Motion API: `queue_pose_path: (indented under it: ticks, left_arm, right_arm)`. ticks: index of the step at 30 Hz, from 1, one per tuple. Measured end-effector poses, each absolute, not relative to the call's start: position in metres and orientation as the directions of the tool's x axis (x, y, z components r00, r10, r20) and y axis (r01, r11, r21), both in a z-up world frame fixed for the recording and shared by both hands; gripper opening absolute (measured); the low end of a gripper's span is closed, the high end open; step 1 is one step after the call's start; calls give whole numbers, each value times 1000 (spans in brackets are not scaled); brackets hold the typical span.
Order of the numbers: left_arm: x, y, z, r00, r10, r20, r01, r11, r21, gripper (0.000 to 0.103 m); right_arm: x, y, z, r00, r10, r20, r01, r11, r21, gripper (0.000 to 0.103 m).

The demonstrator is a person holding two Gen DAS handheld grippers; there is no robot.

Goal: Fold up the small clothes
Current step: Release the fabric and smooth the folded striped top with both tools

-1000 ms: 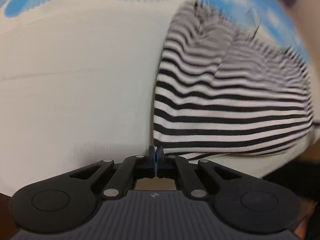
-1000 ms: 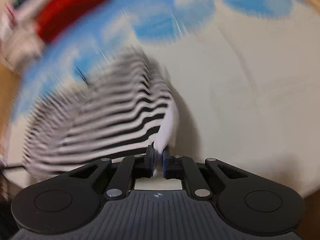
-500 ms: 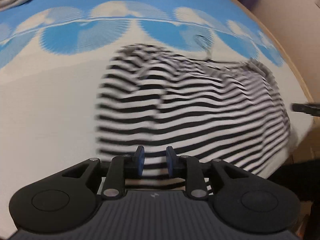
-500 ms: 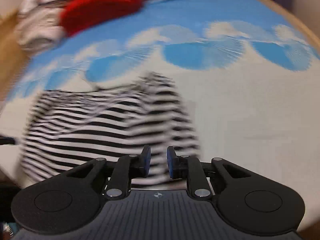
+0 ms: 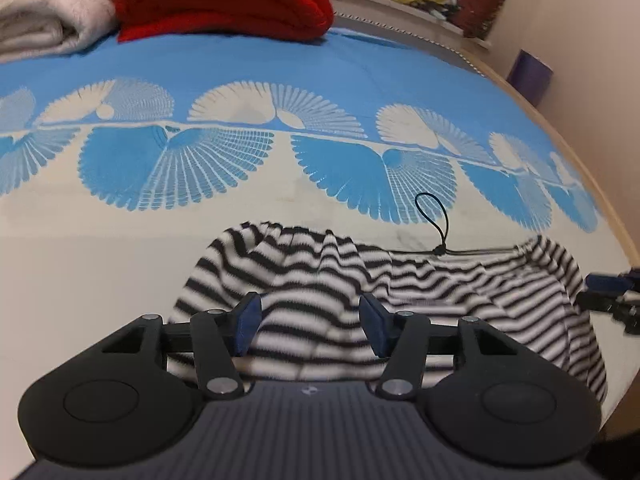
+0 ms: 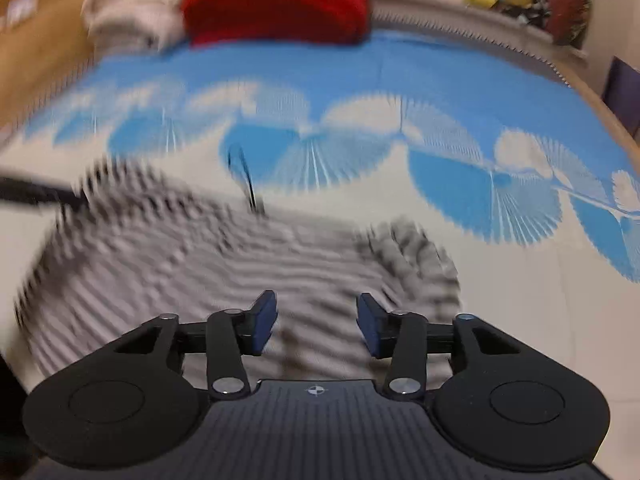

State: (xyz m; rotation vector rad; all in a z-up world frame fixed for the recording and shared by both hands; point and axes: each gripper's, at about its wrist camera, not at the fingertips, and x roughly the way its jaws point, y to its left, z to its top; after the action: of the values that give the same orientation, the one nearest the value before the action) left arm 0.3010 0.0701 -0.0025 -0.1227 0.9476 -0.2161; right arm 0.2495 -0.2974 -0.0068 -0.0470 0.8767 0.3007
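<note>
garment (image 5: 420,280) striped, near edge hidden | left gripper (image 5: 310,320), right gripper (image 6: 316,320) jaws opening, empty

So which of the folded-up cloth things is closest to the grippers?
The black-and-white striped garment. It lies right in front of both grippers, while the red blanket and the fluffy white blanket sit far off at the back of the bed.

One striped garment (image 5: 420,280), one red blanket (image 5: 224,0), one white blanket (image 5: 48,12) — two tongs (image 5: 310,324) (image 6: 316,326).
</note>
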Motion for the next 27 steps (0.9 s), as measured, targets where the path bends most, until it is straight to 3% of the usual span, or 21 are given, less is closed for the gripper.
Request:
queue_pose_path:
  ticks: [4, 7, 9, 10, 11, 13, 14, 16, 17, 18, 19, 20, 22, 27]
  left_arm:
    - [324, 58, -16, 538, -229, -811, 132, 973, -187, 59]
    - [342, 52, -30, 502, -222, -836, 119, 975, -187, 66]
    - [358, 48, -43, 489, -191, -851, 110, 981, -158, 63]
    - [362, 49, -46, 495, -167, -853, 103, 986, -134, 45]
    - [367, 50, -50, 500, -143, -854, 93, 989, -111, 15]
    - [377, 61, -58, 509, -108, -854, 35, 994, -105, 14]
    - [381, 68, -61, 511, -96, -854, -12, 993, -119, 14]
    - [386, 78, -68, 494, -95, -864, -71, 986, -149, 14]
    - [387, 78, -69, 487, -98, -868, -78, 985, -154, 17]
    - [388, 77, -69, 478, -100, -873, -74, 985, -154, 17]
    - [389, 75, -67, 467, -112, -877, -60, 986, -158, 27]
    - [389, 74, -64, 446, -142, -884, -40, 983, -178, 43]
    - [386, 74, -53, 431, -193, -882, -10, 976, -218, 55]
    - [363, 76, -15, 471, -206, -858, 65, 978, -198, 59]
  right_arm:
    - [285, -268, -31, 526, 239, -816, -308, 948, 79, 53]
    - [303, -239, -56, 455, 223, -862, -355, 933, 54, 53]
    - [308, -221, -68, 422, 171, -890, -386, 923, -5, 54]
    - [310, -213, -73, 418, 138, -898, -399, 916, -45, 54]
    - [312, -206, -74, 421, 121, -899, -404, 912, -66, 54]
    - [317, -200, -76, 444, 101, -890, -397, 913, -95, 52]
    - [321, -199, -76, 458, 97, -884, -378, 921, -95, 43]
    - [328, -204, -74, 478, 90, -874, -324, 943, -80, 17]
    - [334, -208, -75, 492, 67, -868, -276, 957, -83, 15]
    - [338, -212, -77, 499, 35, -866, -234, 967, -96, 15]
    - [341, -216, -80, 500, 6, -866, -202, 973, -110, 15]
    - [344, -220, -83, 495, -16, -869, -174, 978, -118, 15]
    - [347, -228, -84, 483, -2, -876, -154, 984, -87, 15]
    - [343, -261, -55, 585, -45, -810, -57, 994, -96, 24]
